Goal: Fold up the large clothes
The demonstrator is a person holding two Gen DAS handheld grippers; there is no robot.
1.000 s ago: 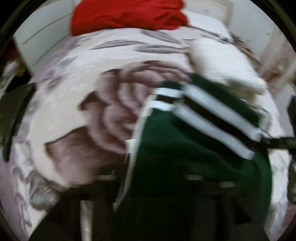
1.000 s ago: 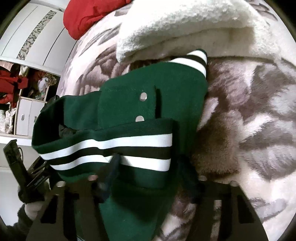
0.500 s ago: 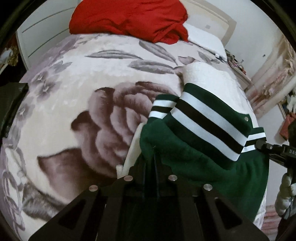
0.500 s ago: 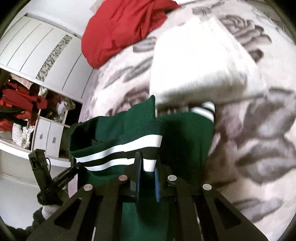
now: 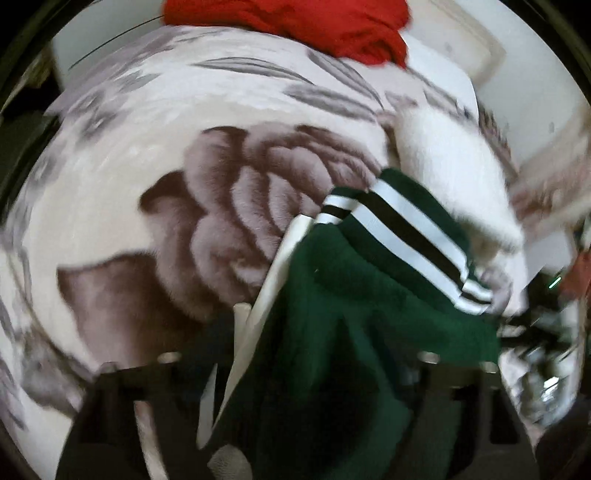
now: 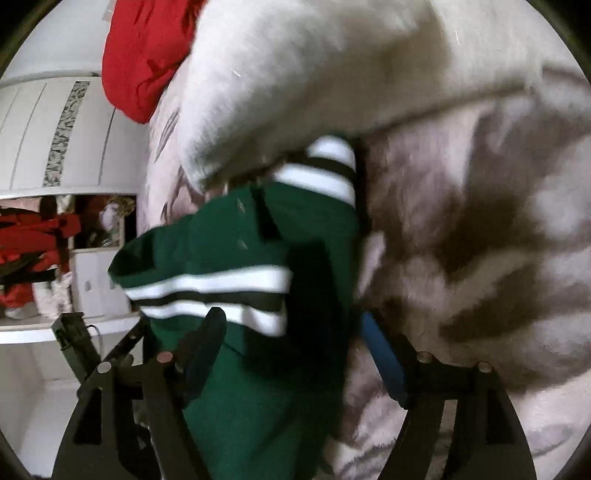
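A dark green jacket [image 5: 354, 325] with white and black striped cuffs and hem lies bunched on a floral bed blanket [image 5: 155, 155]. It also shows in the right wrist view [image 6: 258, 258]. My left gripper [image 5: 295, 362] is open, its fingers spread wide on either side of the jacket. My right gripper [image 6: 295, 332] is open too, one black finger [image 6: 203, 343] over the striped hem and a blue-padded finger [image 6: 384, 354] on the blanket side. The jacket lies between the fingers, not pinched.
A folded white fleece garment [image 5: 454, 173] lies just behind the jacket, and it fills the top of the right wrist view [image 6: 314, 74]. A red garment [image 5: 295, 22] is piled at the bed's far end. A white wardrobe [image 6: 55, 129] stands beside the bed.
Both grippers were shut on the green jacket half a second ago and have opened wide. The jacket has dropped lower onto the blanket, closer to the white fleece.
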